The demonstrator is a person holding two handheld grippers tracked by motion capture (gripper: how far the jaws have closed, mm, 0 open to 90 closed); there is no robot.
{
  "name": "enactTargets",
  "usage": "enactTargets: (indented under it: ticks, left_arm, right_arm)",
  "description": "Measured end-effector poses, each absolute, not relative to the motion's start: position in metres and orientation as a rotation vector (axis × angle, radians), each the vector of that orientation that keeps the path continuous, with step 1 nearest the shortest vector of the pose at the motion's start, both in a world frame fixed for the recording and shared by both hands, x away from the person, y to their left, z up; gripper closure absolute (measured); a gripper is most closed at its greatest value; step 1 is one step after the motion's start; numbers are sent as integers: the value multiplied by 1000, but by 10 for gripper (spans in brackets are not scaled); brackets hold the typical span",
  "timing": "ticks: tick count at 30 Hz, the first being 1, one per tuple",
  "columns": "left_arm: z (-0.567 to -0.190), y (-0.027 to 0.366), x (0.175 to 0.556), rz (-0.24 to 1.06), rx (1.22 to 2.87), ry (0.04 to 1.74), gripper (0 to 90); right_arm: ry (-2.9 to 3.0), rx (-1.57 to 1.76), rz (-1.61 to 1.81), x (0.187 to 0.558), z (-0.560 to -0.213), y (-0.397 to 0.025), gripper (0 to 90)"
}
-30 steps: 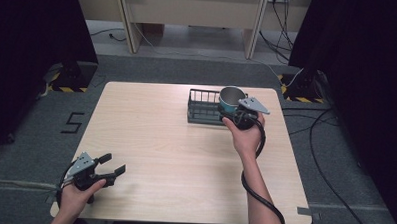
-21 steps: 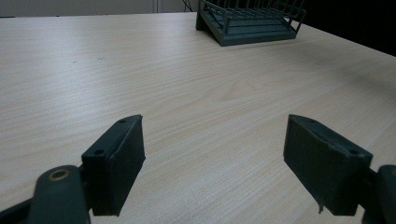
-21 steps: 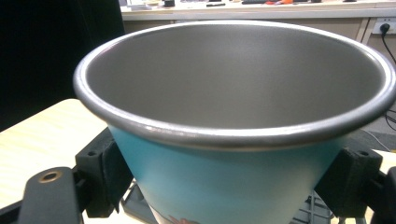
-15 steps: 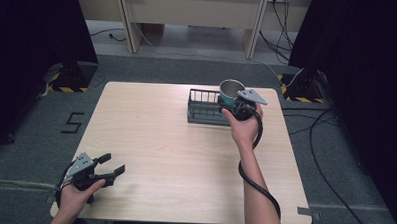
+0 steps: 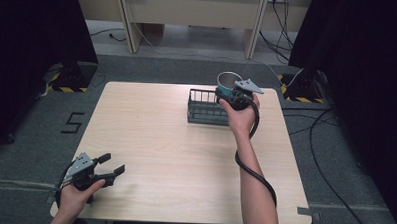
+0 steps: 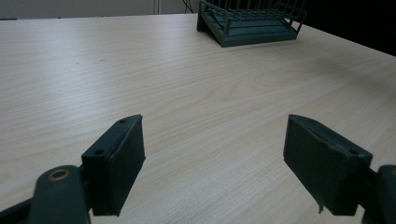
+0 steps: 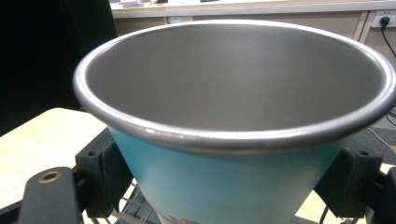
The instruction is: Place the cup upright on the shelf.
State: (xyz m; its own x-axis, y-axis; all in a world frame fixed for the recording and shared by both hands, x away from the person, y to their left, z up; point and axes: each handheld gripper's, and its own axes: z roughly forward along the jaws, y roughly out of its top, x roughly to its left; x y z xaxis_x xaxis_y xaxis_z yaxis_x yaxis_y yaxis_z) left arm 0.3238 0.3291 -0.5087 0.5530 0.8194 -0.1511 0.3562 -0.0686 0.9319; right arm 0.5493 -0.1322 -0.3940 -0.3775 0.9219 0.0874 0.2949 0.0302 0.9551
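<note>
Cup carried further over the rack's far right end, not yet set down.

Table [image 5: 185,156] bare but for the rack [image 5: 206,108] at its far right. Right gripper [image 5: 226,93], jaws clamped on the teal cup [image 5: 229,83], has moved from the rack's near right corner a second ago up toward its far right end; cup upright, mouth open [image 7: 233,79], above the wires. Probably placing it there next. Left gripper [image 5: 112,165] unchanged at the near left corner, jaws wide apart, empty.
</note>
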Motion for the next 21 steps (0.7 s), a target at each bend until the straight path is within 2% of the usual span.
enactTargets:
  ticks: [21]
  left_arm:
    - [-508, 329, 324, 512, 1664, 997, 199]
  right_arm:
    - [1727, 1320, 1324, 580, -397, -130, 182]
